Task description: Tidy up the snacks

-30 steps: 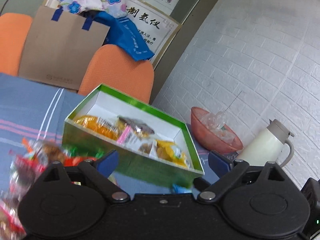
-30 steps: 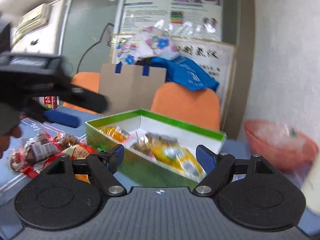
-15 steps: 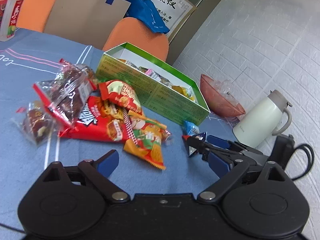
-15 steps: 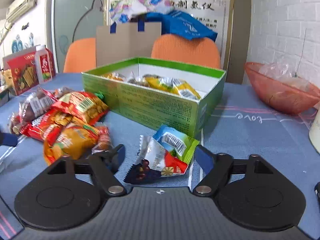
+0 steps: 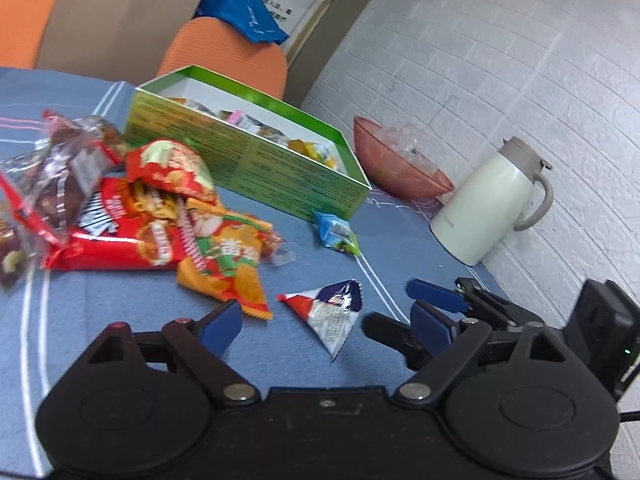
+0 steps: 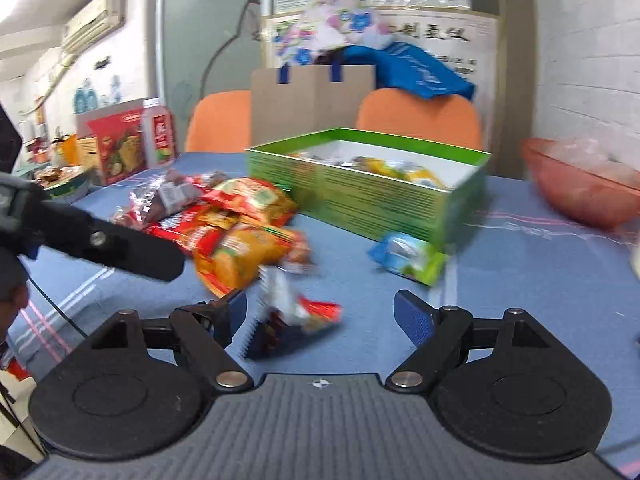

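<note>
We see a triangular packet (image 5: pixel 326 312) lying flat on the blue table (image 5: pixel 120 344), one corner pointing toward the left gripper (image 5: pixel 326 326), its long edge running from that corner up toward the box (image 5: pixel 256 164); it sits near the spilled pile of bags (image 5: pixel 168 216), not touching it. In the right view the same packet (image 6: pixel 288 320) lies between the right gripper's (image 6: pixel 322 316) fingers, close to the left finger (image 6: pixel 234 312), its serrated edge turned toward us; we cannot tell whether it touches that pad. The right jaws are opening and stand wide, pressing on nothing. The left gripper's fingers (image 5: pixel 222 326) are also apart, the packet just ahead of them and untouched. Both grippers tilt down toward the table and lie close together: the right one's blue pads (image 5: pixel 434 304) show at the right of the left view, and the left one crosses the left of the right view. A smaller blue-green packet (image 5: pixel 336 234) lies just beside the box's near corner. The long green box holds several snacks, its long axis running from near right to far left. A pink bowl (image 5: pixel 396 168) and a white jug (image 5: pixel 488 208) stand by the wall.
</note>
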A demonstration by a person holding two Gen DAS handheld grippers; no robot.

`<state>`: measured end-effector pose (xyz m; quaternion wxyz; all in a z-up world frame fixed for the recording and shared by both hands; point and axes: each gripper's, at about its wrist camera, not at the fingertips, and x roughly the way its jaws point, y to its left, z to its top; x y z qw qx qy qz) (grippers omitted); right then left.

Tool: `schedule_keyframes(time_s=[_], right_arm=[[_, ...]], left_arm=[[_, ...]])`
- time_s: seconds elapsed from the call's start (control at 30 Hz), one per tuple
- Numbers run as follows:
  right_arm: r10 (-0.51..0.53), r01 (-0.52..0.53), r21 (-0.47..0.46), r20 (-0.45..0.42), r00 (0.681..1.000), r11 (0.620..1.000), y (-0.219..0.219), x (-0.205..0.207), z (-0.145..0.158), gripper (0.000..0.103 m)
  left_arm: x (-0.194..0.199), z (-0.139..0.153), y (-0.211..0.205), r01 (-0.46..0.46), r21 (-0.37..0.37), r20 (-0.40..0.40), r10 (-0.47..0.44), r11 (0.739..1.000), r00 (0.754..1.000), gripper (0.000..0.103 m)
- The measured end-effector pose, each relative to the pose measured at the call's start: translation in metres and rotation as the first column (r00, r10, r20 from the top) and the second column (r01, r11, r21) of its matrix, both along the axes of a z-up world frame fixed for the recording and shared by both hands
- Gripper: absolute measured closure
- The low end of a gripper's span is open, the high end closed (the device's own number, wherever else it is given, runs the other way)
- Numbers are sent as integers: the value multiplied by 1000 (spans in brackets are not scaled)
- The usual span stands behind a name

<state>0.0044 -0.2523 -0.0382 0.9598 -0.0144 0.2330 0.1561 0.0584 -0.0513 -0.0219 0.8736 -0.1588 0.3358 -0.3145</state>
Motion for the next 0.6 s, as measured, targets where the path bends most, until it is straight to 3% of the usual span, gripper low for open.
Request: schedule_keyframes(time_s=[0.23, 0.27, 0.3, 0.37, 0.43, 0.6], right_arm=[[-218, 218, -19, 13, 976, 976, -38, -7, 3, 0], [-238, 238, -18, 8, 971, 971, -41, -5, 3, 0], [-250, 250, -15, 0, 968, 968, -43, -2, 2, 0], [-249, 249, -4, -9, 969, 969, -45, 3, 0, 0], [-229, 229, 7, -16, 973, 973, -44, 10, -1, 0], [-144, 145, 24, -53, 988, 989, -33, 51, -4, 0]], left_arm=[[25, -13, -54, 46, 91, 29, -49, 995, 998, 3], [28, -17, -61, 55, 109, 24, -58, 993, 998, 15], [30, -20, -66, 58, 134, 22, -62, 989, 998, 45], [33, -27, -72, 90, 172, 0, -91, 981, 996, 79], [30, -30, -68, 93, 155, -12, -93, 983, 996, 71], [15, -28, -46, 68, 147, -29, -64, 987, 997, 70]])
